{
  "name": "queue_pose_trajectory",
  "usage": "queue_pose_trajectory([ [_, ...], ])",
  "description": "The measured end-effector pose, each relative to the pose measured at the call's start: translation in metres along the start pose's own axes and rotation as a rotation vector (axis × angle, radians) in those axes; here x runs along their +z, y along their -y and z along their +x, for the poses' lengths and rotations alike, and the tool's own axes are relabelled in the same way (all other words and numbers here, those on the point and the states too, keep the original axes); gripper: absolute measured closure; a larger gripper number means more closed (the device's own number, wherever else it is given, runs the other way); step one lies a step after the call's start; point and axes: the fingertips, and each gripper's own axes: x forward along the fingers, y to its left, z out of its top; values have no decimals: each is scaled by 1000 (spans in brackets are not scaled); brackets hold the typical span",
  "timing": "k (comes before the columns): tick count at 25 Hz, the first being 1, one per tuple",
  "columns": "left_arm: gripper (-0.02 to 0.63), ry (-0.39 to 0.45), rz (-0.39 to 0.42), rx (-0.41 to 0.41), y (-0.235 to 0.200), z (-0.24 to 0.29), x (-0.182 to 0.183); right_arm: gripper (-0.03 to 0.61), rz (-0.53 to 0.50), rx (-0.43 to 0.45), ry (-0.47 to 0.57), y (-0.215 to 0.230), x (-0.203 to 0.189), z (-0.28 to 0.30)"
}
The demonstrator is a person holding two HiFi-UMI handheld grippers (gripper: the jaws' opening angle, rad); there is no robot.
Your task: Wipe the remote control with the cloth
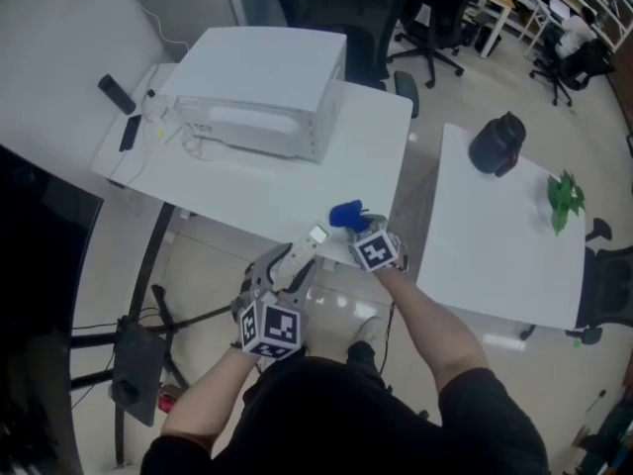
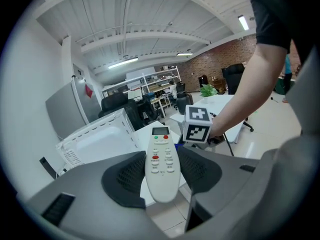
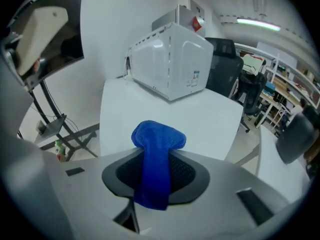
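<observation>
The left gripper (image 2: 162,176) has its jaws partway closed on the white remote control (image 2: 161,156), whose display end juts ahead of the pads; just beyond that tip hangs the right gripper (image 3: 156,173), its jaws clamped on the blue cloth (image 3: 158,141), a bunched end sticking out in front over the white table (image 3: 210,116).

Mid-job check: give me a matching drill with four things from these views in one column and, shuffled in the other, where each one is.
Things:
1. remote control
2. cloth
3. white appliance
4. green plant

Places:
A. on the right table
B. clamped in the right gripper
C. on the left table
D. clamped in the left gripper

Pairs: 1-D, 2-B, 3-C, 4-A
</observation>
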Motion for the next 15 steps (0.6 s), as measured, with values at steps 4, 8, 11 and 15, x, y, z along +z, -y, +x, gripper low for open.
queue_pose_trajectory([
  [4, 410, 15, 75, 32, -7, -2, 8, 454, 95, 37, 294, 1, 55, -90],
  [8, 410, 34, 160, 76, -16, -1, 16, 459, -1, 116, 564, -34, 117, -204],
  [11, 410, 44, 205, 85, -17, 0, 24, 459, -184, 208, 584, -89, 139, -238],
  [15, 410, 94, 258, 104, -12, -3, 48, 459, -364, 275, 497, -142, 135, -232],
])
